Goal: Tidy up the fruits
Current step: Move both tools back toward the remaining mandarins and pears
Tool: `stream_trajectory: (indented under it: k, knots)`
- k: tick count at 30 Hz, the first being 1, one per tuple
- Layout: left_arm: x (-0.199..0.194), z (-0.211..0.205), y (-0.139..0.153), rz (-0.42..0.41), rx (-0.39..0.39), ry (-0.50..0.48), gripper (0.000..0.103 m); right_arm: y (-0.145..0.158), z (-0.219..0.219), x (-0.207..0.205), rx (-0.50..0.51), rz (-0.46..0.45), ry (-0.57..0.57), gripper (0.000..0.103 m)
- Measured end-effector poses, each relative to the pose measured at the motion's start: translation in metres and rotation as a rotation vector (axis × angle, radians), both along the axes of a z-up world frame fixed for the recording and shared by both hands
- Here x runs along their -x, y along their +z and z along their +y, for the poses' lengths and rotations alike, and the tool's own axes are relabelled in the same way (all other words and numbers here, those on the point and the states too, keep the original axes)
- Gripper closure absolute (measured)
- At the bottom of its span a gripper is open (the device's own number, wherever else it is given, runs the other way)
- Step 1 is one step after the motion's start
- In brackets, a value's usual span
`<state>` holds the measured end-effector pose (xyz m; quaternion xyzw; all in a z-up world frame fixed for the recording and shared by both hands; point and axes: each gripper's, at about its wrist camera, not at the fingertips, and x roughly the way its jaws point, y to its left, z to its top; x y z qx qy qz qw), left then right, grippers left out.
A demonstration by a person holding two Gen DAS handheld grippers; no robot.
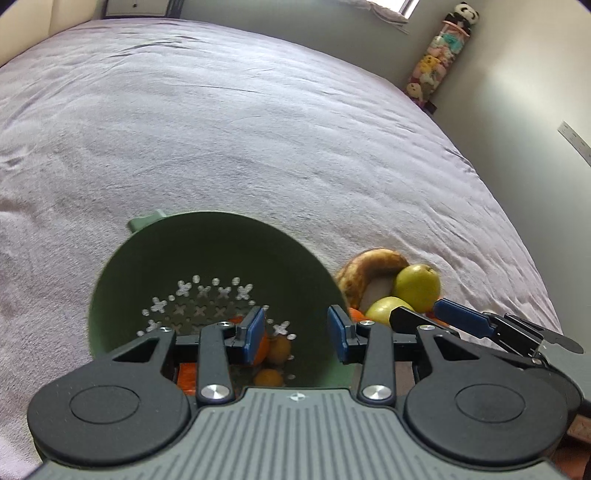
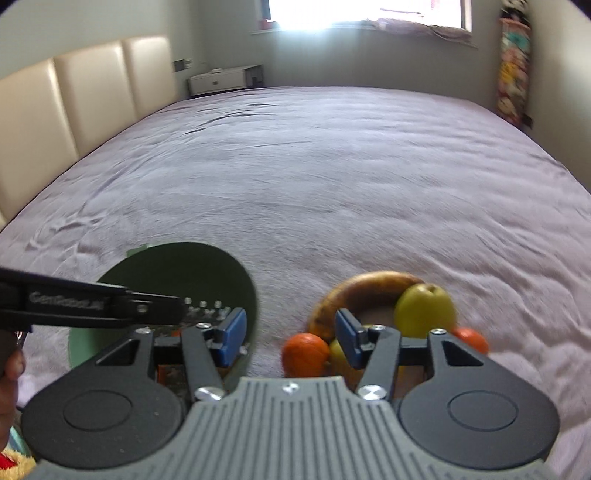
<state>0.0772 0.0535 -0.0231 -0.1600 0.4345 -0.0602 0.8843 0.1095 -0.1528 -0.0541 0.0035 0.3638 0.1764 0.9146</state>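
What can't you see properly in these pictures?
- Fruits in the green colander: left wrist view, left tongs cover them.
- Second apple: right wrist view, mostly behind right tongs.
- Right-hand orange: blurred, partly hidden.
- Panda toy: too small.

The left gripper is level, jaws spread wide with nothing between the blue pads. The right gripper sits just beside it, jaws likewise parted and empty, pointing the same way.
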Motion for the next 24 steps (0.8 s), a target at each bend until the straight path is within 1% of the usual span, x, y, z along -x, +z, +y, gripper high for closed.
stream_trajectory:
  k: [6,14,19,24]
  knots:
    - [-0.001,-0.025,0.006,-0.028,-0.029,-0.059,0.058,-0.005,-0.036,-0.001,-0.026,0.037,-0.113,0.05]
    - [0.001,-0.066,0.007,-0.078,-0.116,-0.159,0.057,-0.016,-0.077,-0.003,-0.029,0.093,-0.253,0.047]
    - [0.002,-0.087,0.003,-0.106,-0.146,-0.214,0.055,-0.024,-0.095,-0.003,-0.027,0.123,-0.304,0.046]
    - [0.002,-0.099,-0.001,-0.136,-0.144,-0.247,0.055,-0.03,-0.105,-0.003,-0.019,0.133,-0.325,0.046]
